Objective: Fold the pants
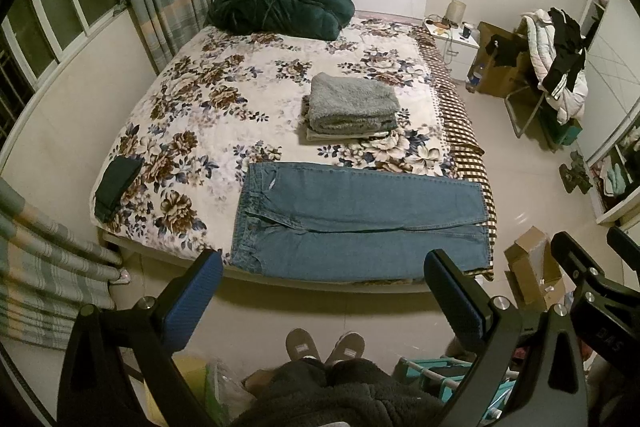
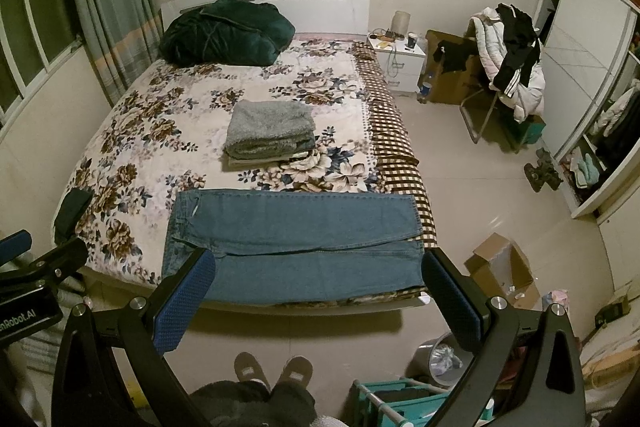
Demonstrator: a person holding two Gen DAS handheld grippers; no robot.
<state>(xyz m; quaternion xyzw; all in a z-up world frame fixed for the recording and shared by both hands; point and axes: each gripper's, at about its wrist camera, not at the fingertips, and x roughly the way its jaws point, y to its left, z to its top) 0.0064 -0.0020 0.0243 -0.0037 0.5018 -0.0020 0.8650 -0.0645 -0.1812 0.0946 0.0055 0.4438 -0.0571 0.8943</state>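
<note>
Right, both your tools are released and carry nothing: left tool [image 1: 324, 291] and right tool [image 2: 318, 291] each have the blue-padded fingers spread wide, held above the floor in front of the bed's near edge. The blue denim pants [image 1: 360, 219] lie flat across the foot of the bed with the floral blanket [image 1: 208, 95], waistband to your left, hems to your right, the two legs side by side and touching along the inseam. In the right wrist view the pants [image 2: 296, 239] sit right between the finger pads, not touched. Beyond them a folded grey fleece stack [image 1: 352, 103] rests mid-bed, a dark green quilt [image 1: 280, 3] against the headboard, and a small dark folded cloth [image 1: 116, 183] at the left edge.
</note>
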